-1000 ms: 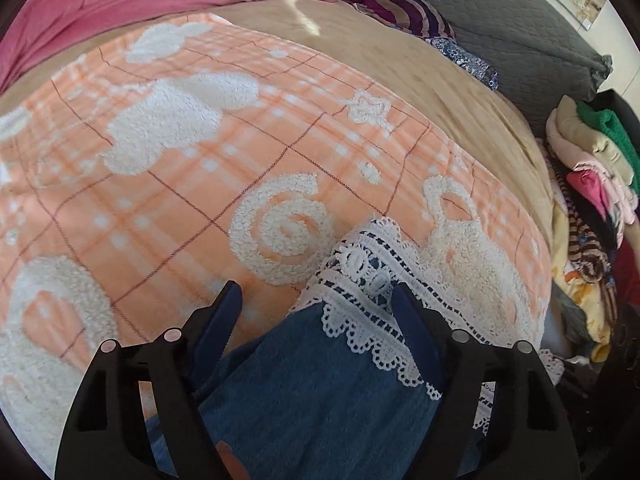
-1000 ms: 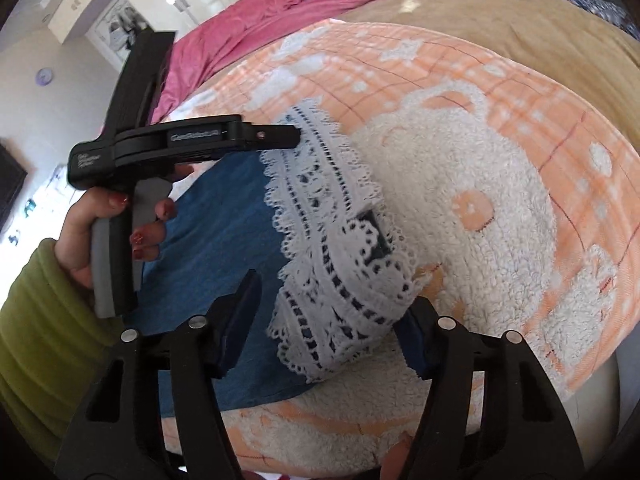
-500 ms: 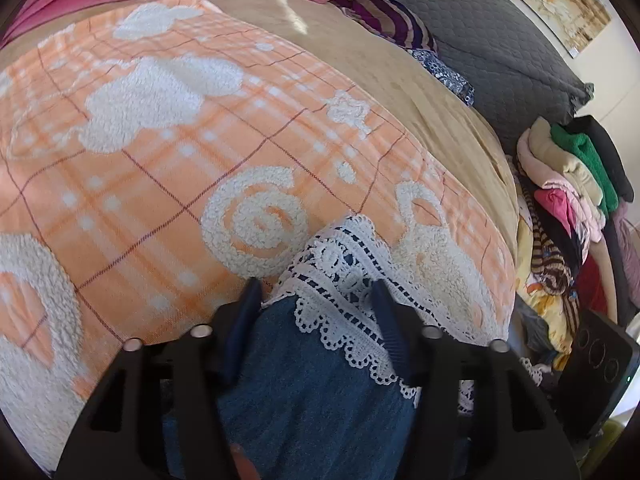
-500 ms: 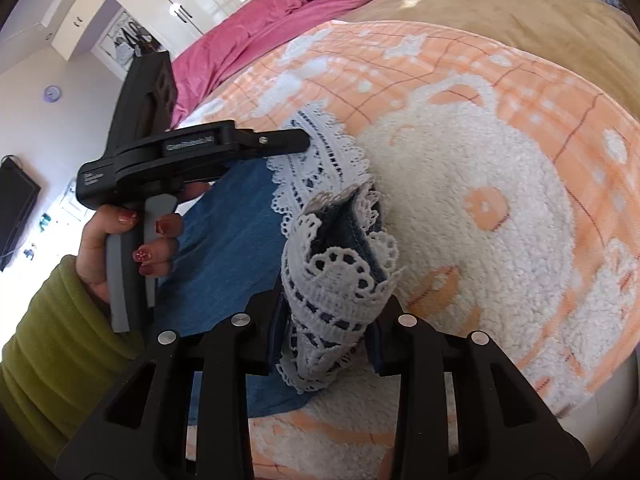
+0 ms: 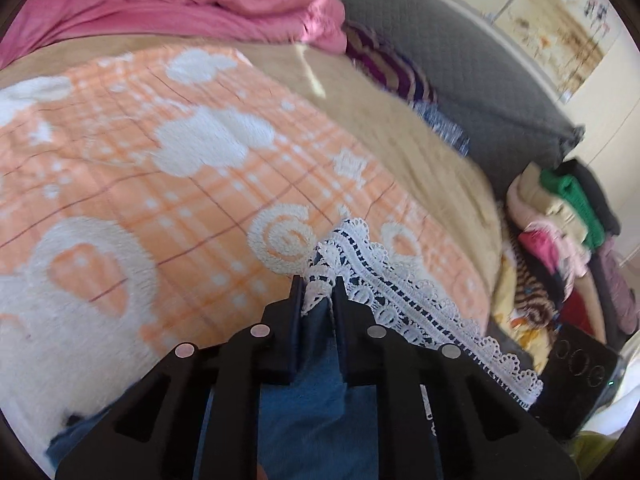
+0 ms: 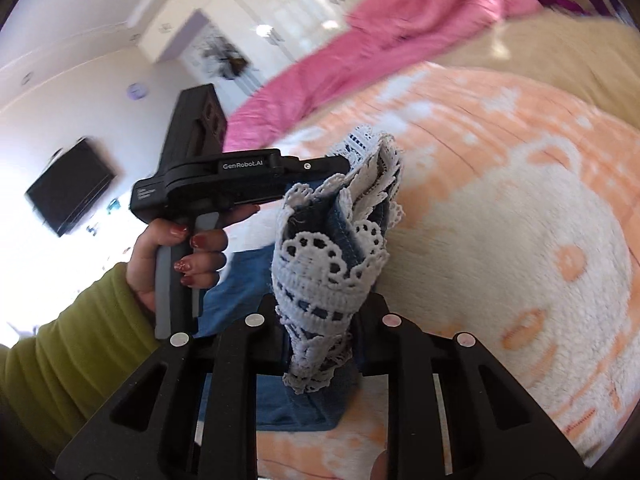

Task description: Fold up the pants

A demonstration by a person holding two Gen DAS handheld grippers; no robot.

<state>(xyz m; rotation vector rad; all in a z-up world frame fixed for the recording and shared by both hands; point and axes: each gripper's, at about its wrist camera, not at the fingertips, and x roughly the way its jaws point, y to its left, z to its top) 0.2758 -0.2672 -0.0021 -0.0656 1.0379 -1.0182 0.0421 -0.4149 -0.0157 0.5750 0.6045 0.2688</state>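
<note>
between the fingers, left wrist view: left gripper [image 5: 316, 292] closing on lace hem [image 5: 400, 292] of denim pants [image 5: 304, 400] over orange blanket [image 5: 160, 200] | right wrist view: right gripper [image 6: 320, 320] closing, bunched hem clamped | step: lifting hem; next, carry toward waistband | containers: none seen

The pants [image 5: 316, 396] run out past the bottom edge of the left wrist view, and the left gripper [image 5: 316, 292] covers the denim it pinches, so how they lie is hidden. In the right wrist view the bunched lace hem [image 6: 320, 272] hides the right gripper's [image 6: 320, 340] fingertips. The blanket [image 5: 168, 184] is motion-blurred, and the clothes pile [image 5: 560, 232] off the bed's right edge is too smeared to sort.
</note>
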